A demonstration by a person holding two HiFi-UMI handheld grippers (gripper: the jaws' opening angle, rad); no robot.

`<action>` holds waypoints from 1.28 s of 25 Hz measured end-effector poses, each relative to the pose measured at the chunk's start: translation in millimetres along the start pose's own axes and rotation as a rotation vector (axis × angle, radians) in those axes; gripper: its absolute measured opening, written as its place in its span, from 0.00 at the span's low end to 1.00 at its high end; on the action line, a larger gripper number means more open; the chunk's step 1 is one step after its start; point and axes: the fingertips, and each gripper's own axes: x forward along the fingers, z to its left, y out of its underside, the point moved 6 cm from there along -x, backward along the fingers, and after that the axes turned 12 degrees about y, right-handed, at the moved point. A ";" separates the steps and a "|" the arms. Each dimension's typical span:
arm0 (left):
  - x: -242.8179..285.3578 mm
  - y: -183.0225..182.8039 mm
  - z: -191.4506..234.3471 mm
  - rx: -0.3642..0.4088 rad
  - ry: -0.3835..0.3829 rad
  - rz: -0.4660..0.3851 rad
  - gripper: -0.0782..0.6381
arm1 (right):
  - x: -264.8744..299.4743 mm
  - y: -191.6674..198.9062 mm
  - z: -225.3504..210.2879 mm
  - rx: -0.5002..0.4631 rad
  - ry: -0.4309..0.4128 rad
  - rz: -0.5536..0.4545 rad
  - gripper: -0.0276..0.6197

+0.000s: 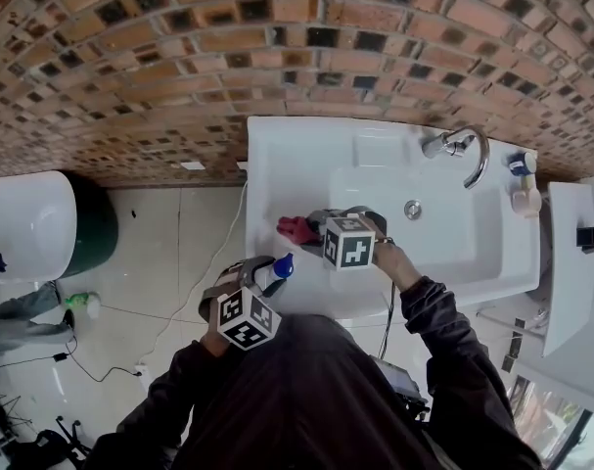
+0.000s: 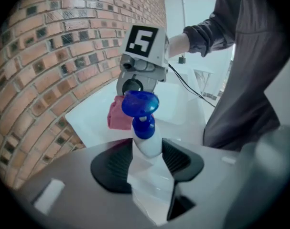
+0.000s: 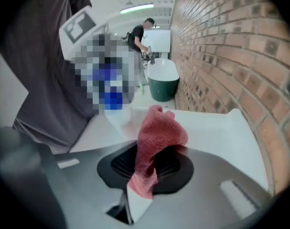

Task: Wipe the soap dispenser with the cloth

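- Here, holding the soap dispenser (image 2: 148,144) in the left gripper (image 2: 147,160), with both dark pads clenched against its white neck.
- Showing the blue pump head (image 2: 140,104) upright beyond the jaws, with the white body running down between the pads.
- From the head view, keeping the same grasp: left gripper (image 1: 269,274) around the soap dispenser (image 1: 277,268), above the left deck of the white sink (image 1: 277,155) and near its front edge.
- Pinching the red cloth (image 3: 159,137) in the right gripper (image 3: 147,168), jaws closed on its lower fold, with the rest bunched up and standing above the pads.
- In the head view, carrying the cloth (image 1: 297,229) in the right gripper (image 1: 314,225) over the same left deck, just beyond the soap dispenser and near it, with a small gap between the two.
- In the left gripper view, placing the cloth behind and to the left of the pump head, under the right gripper's marker cube.
- Elsewhere: curved chrome faucet (image 1: 465,150) at the back of the sink, small bottles (image 1: 522,179) at its far right edge.
- Behind the sink, brick wall (image 1: 130,57); on the tiled floor (image 1: 169,253) to the left, a white tub (image 1: 27,223) on a dark green base.
- Far off in the right gripper view, a person (image 3: 139,32) standing past the white tub.
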 end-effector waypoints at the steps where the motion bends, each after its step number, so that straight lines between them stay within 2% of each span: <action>1: 0.3 0.7 -0.8 -0.011 -0.008 -0.003 0.39 | -1.2 -5.4 -3.0 0.034 -0.028 -0.038 0.15; 3: 0.9 2.0 -1.3 -0.020 -0.010 -0.002 0.38 | 1.7 -9.9 0.6 0.057 -0.092 -0.068 0.15; 6: 0.1 2.8 0.6 0.010 -0.016 0.021 0.37 | 3.3 -9.5 12.4 -0.004 -0.132 -0.031 0.14; 11: 4.4 2.9 4.3 0.072 -0.012 0.069 0.37 | -10.1 -8.4 26.6 -0.039 -0.108 0.009 0.14; 20: 15.8 -0.6 4.8 0.179 0.044 0.155 0.46 | -22.9 0.8 68.6 0.087 -0.021 -0.026 0.14; 25: 15.4 5.7 13.9 0.119 0.007 0.167 0.49 | -24.7 -1.8 90.3 0.145 0.012 -0.056 0.14; 29: 15.8 7.7 21.1 0.082 -0.034 0.142 0.29 | -21.8 -10.5 97.5 0.231 0.060 -0.088 0.14; 32: 13.9 8.6 22.9 0.038 -0.025 0.107 0.28 | -26.6 -11.2 95.2 0.306 0.105 -0.082 0.14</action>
